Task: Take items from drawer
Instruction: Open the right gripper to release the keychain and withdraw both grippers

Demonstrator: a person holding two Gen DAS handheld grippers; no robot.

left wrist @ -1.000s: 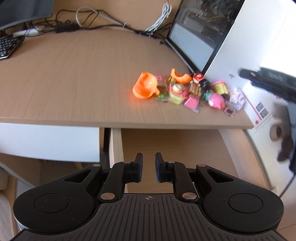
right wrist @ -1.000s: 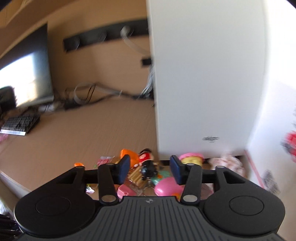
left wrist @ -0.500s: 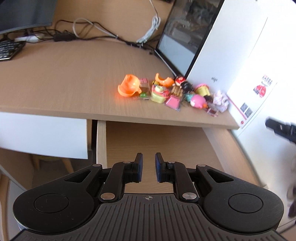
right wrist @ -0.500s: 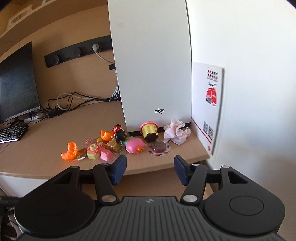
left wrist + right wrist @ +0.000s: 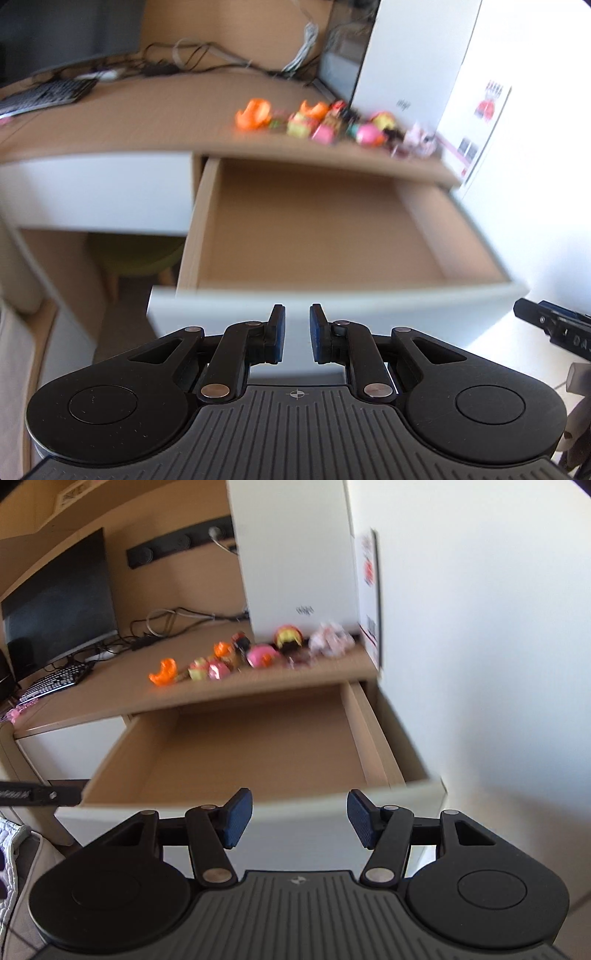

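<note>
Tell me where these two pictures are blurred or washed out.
Left wrist view: the toys and open drawer are smeared by motion; the wall on the right is blown out white. Right wrist view: toys likewise smeared, fisheye bends the drawer edges; both grippers look sharp.

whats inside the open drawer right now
Only its bare wooden bottom shows in the drawer; no items are visible. The back part runs under the desk top, so that stretch is hidden. The small toys sit on the desk.
</note>
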